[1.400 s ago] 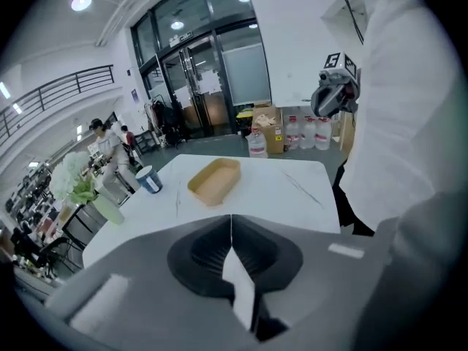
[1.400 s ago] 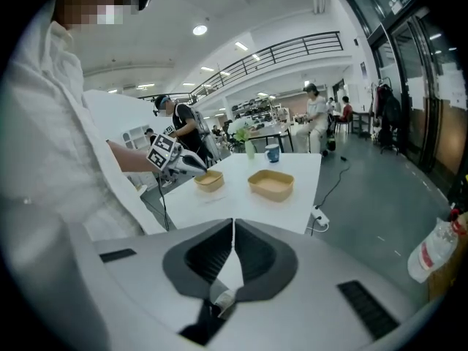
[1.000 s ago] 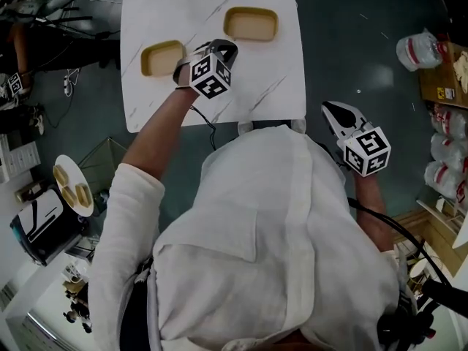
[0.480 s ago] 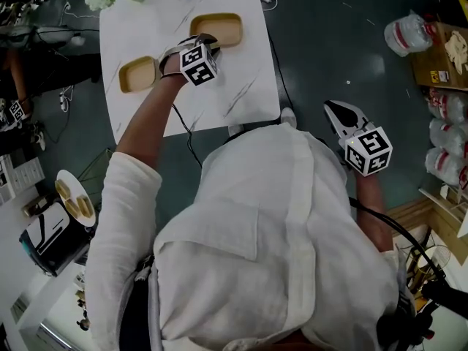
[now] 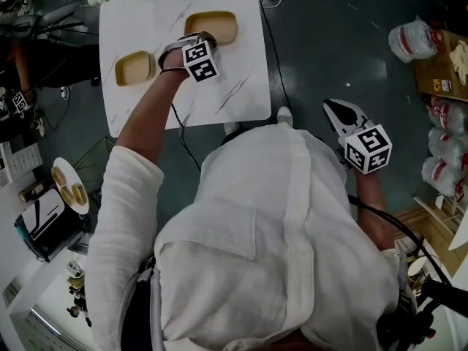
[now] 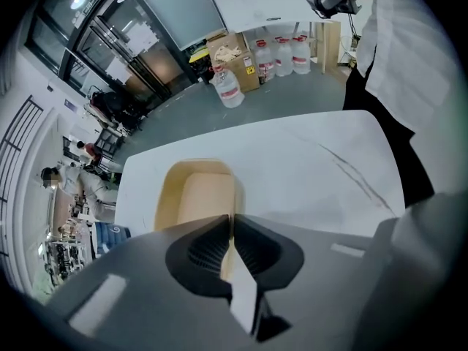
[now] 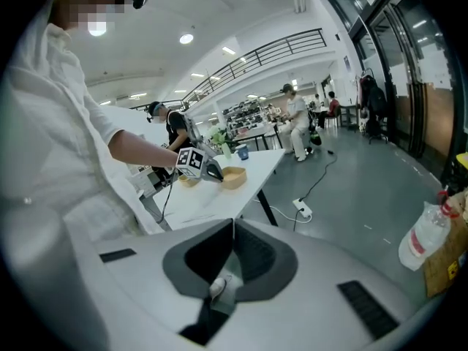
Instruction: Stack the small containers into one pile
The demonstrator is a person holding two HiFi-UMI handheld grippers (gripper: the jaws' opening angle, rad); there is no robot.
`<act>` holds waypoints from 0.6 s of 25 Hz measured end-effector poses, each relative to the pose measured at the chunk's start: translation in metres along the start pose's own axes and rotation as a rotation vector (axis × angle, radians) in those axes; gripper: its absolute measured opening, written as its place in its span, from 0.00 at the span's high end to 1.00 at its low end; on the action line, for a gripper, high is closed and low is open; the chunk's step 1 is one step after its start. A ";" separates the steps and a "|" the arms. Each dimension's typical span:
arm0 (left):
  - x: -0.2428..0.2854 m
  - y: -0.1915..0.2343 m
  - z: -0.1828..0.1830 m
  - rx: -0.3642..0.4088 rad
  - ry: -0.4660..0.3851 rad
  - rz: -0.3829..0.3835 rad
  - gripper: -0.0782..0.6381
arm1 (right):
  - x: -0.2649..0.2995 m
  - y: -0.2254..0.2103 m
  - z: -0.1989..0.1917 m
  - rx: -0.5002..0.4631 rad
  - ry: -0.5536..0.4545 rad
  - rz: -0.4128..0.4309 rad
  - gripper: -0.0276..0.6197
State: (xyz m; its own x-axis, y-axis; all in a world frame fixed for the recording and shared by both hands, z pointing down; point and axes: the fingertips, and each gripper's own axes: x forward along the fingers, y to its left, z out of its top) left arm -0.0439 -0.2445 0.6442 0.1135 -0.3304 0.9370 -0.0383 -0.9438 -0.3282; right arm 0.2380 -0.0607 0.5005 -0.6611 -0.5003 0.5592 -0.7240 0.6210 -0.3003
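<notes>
On the white table (image 5: 241,86), the larger container's (image 5: 212,26) rim appeared pinched by the left gripper (image 6: 232,218). It was judged light, stiff and slippery. The smaller container (image 5: 134,66) was set apart. The right gripper (image 7: 232,221) was held closed and empty.

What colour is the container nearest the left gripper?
The container is tan, a pale yellow-brown; the left gripper view shows it best.
</notes>
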 end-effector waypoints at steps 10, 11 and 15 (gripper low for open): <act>-0.044 -0.034 0.014 -0.023 -0.050 0.038 0.87 | 0.020 0.002 0.016 -0.078 0.000 0.102 0.95; -0.054 -0.037 0.014 -0.024 -0.062 0.048 0.87 | 0.024 0.005 0.019 -0.087 0.000 0.117 0.95; -0.086 -0.051 0.007 -0.031 -0.087 0.065 0.87 | 0.041 0.019 0.030 -0.133 0.001 0.175 0.95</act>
State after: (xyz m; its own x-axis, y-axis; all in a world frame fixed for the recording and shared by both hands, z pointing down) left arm -0.0446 -0.1676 0.5793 0.1954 -0.3907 0.8995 -0.0787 -0.9205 -0.3827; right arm 0.1913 -0.0880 0.4945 -0.7742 -0.3772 0.5083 -0.5658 0.7724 -0.2886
